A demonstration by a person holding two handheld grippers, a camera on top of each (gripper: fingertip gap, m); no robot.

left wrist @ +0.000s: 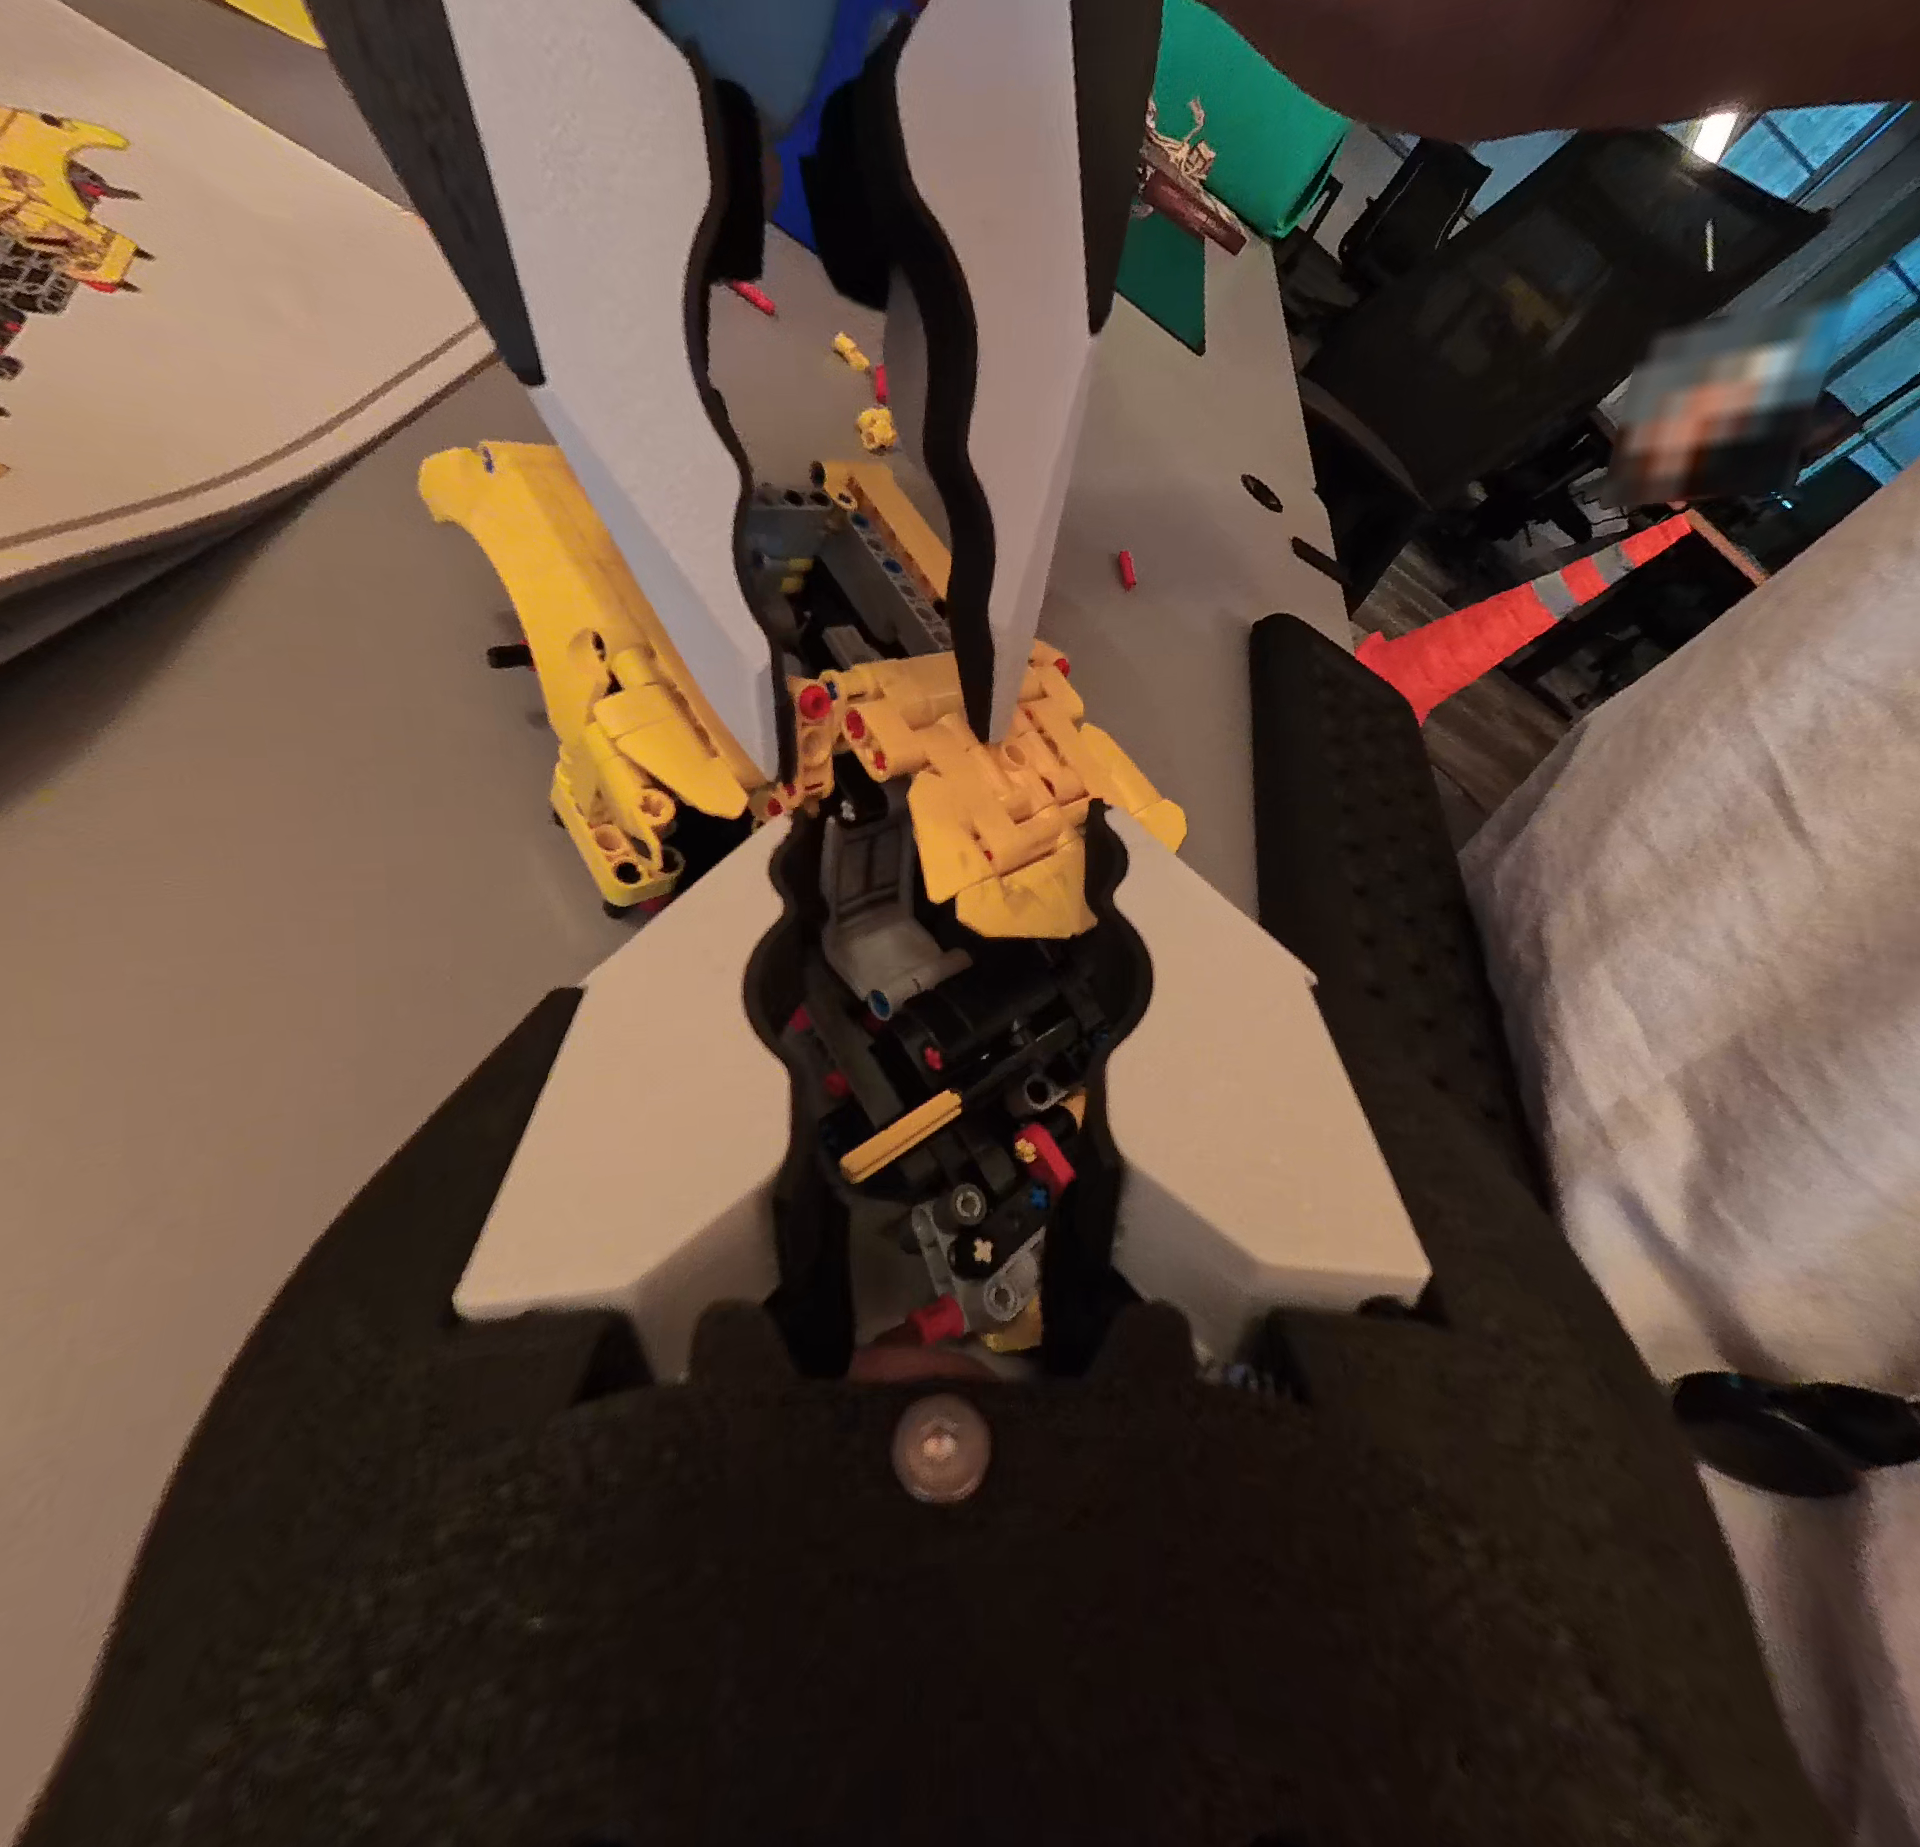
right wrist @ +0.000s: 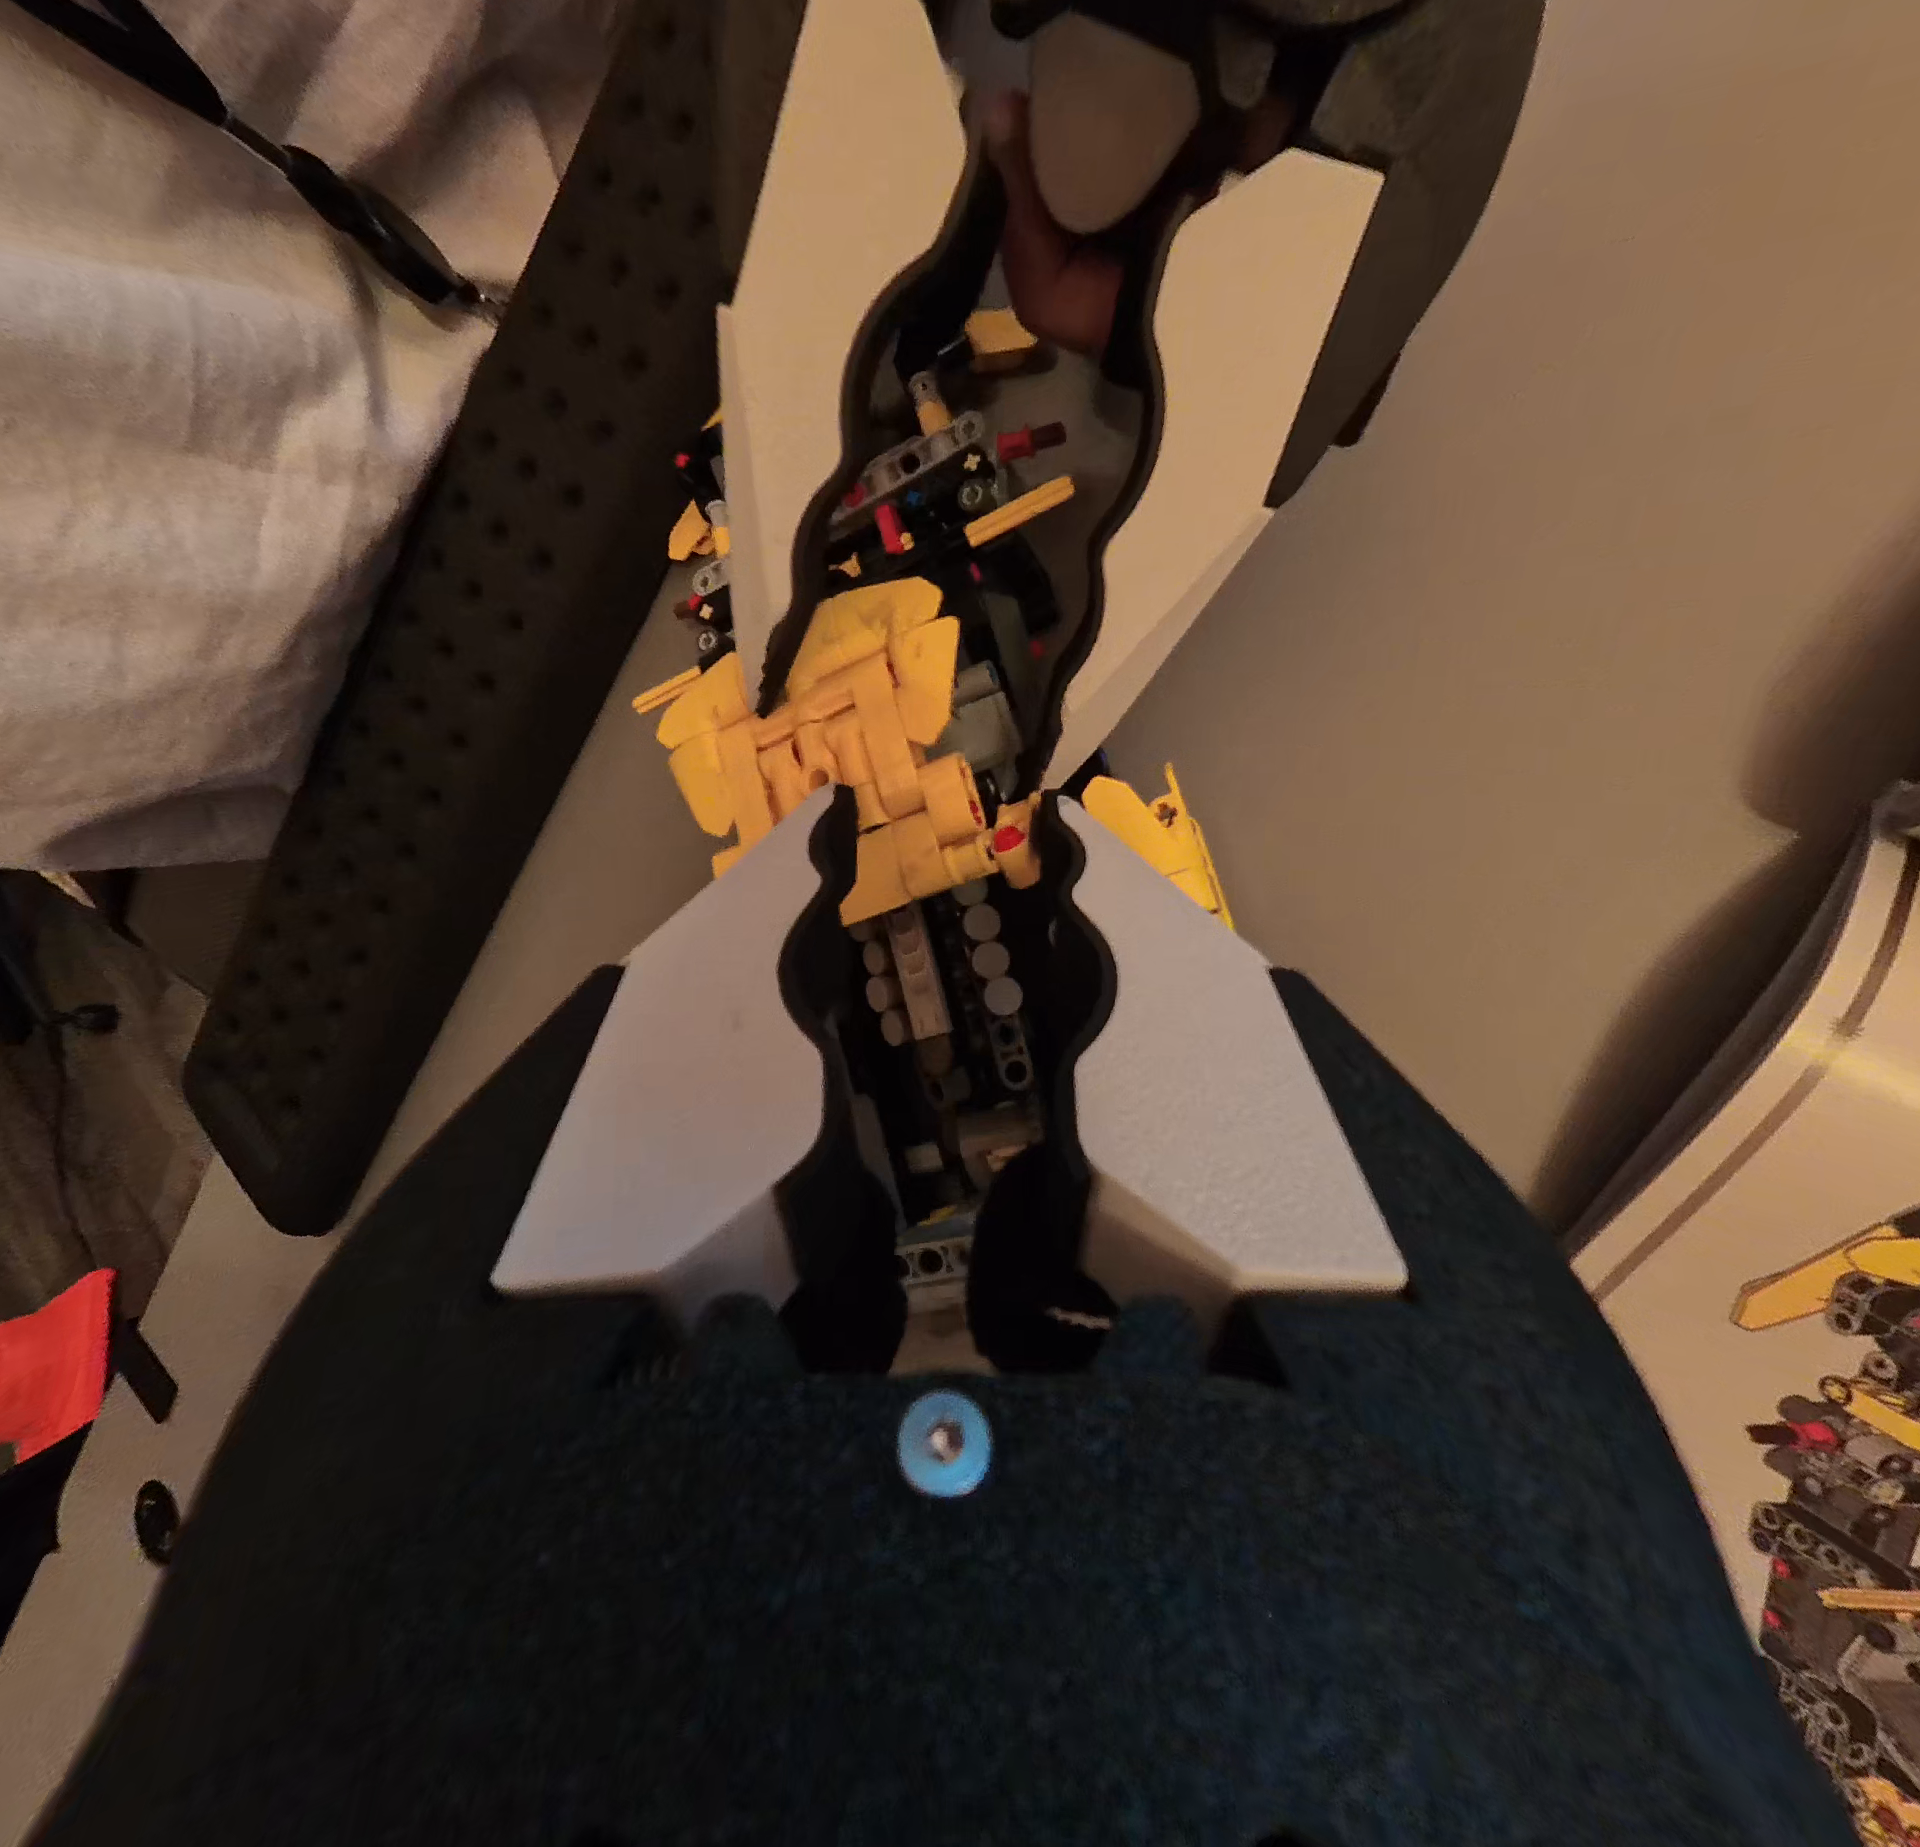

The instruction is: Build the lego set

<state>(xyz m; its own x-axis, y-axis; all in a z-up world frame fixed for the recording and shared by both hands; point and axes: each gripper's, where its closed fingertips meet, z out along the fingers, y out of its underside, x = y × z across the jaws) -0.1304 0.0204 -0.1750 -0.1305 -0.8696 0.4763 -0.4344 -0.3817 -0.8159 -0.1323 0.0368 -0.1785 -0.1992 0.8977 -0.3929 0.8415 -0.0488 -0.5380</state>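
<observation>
Both grippers met tip to tip over the lego model (left wrist: 966, 966) near the table's (left wrist: 260, 758) edge. The left gripper (left wrist: 940, 821) clamped its dark chassis to steady it, while the right gripper (right wrist: 940, 810) pinched the yellow assembly (right wrist: 831, 748), apparently to seat it.

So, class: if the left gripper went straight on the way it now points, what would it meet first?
Probably the right gripper, whose fingertips face the left gripper tip to tip over the yellow lego assembly. That assembly already sits between both; depth is unclear.

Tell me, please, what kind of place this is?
Probably an office or lab workspace: a grey table with a partly built yellow Lego model, an open instruction booklet, and dark desks with office chairs behind.
</observation>
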